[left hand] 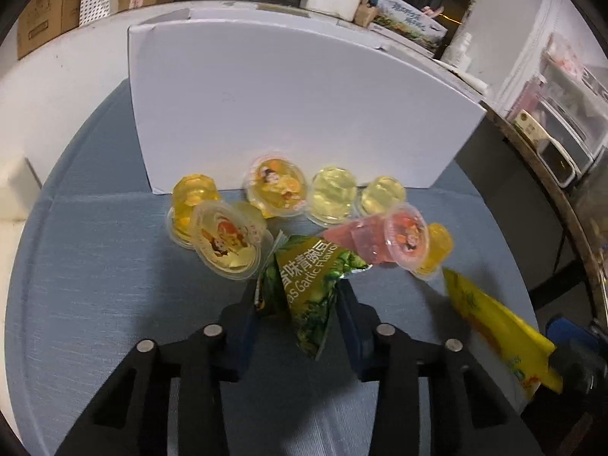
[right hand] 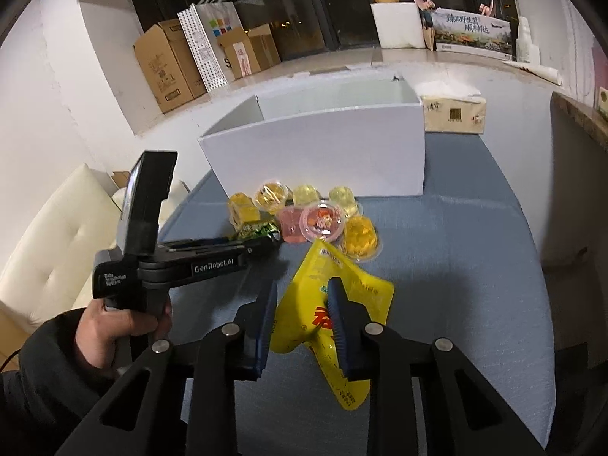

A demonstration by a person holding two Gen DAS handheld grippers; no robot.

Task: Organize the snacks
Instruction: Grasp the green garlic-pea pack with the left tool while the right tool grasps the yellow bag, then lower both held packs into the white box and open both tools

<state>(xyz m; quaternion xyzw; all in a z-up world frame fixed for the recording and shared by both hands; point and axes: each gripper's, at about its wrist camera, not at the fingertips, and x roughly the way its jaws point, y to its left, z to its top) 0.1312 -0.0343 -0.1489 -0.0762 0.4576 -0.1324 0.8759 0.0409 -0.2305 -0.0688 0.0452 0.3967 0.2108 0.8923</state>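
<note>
My left gripper (left hand: 298,294) is shut on a green pea snack packet (left hand: 307,288), squeezed between its blue pads just above the blue cloth. My right gripper (right hand: 302,300) is shut on a yellow snack pouch (right hand: 330,311), lifted off the cloth; the pouch (left hand: 497,326) also shows at the right of the left wrist view. Several jelly cups lie in front of a white open box (right hand: 315,144): yellow ones (left hand: 273,186) and a pink one (left hand: 406,239). From the right wrist view I see the left gripper (right hand: 262,243) reaching into the green packet (right hand: 258,232) beside the cups (right hand: 321,220).
The blue cloth (left hand: 114,273) covers a round table. A tissue box (right hand: 454,114) stands right of the white box. A cream sofa (right hand: 57,250) is at the left, cardboard boxes (right hand: 171,64) on the floor behind. A person's hand (right hand: 114,326) holds the left gripper.
</note>
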